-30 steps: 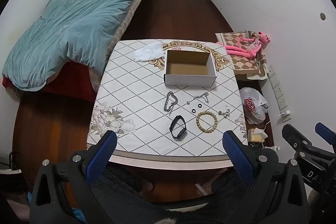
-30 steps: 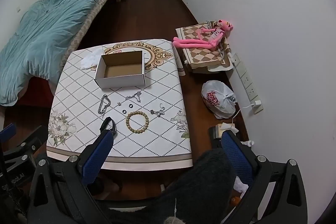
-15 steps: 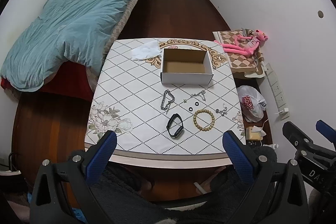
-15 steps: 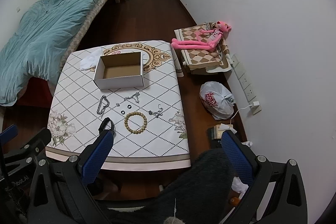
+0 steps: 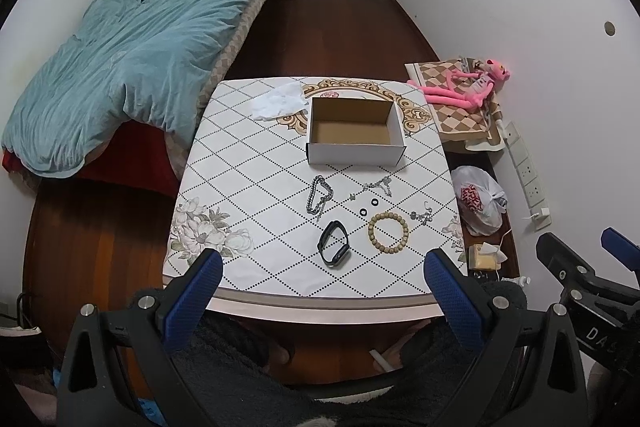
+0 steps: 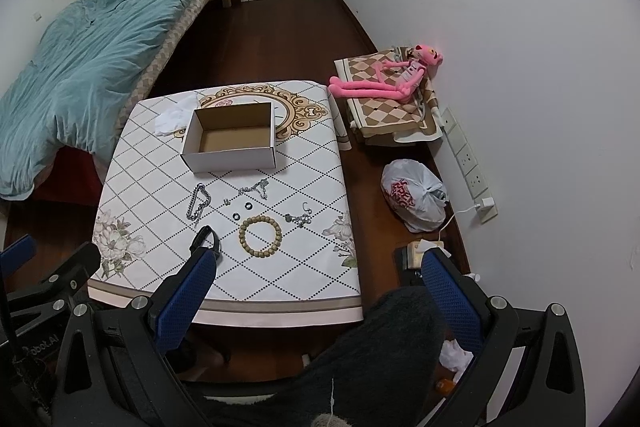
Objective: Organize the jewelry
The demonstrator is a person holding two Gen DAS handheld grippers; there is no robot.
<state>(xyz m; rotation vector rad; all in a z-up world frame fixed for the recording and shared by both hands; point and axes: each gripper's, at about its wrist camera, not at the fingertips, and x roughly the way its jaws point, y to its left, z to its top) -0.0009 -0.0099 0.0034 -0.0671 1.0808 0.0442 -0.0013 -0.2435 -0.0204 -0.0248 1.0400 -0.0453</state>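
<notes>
An open, empty white cardboard box (image 5: 354,137) (image 6: 230,141) stands on the patterned table (image 5: 248,187) (image 6: 304,267). In front of it lie a silver chain (image 5: 318,197) (image 6: 197,201), a thin silver necklace (image 5: 376,185) (image 6: 256,187), two small black rings (image 5: 369,207) (image 6: 242,211), a wooden bead bracelet (image 5: 388,231) (image 6: 261,237), a black band (image 5: 334,247) (image 6: 204,238) and a small silver piece (image 5: 422,215) (image 6: 299,218). My left gripper (image 5: 324,289) and right gripper (image 6: 316,291) are open and empty, held high above the near table edge.
A white cloth (image 5: 280,101) lies left of the box. A bed with a blue duvet (image 5: 132,55) is to the left. A pink plush toy (image 6: 384,83) on a low stand, a plastic bag (image 6: 414,195) and wall sockets are to the right.
Both grippers have drawn back and up a little, so the table looks slightly smaller and farther. Nothing on the table moved.
</notes>
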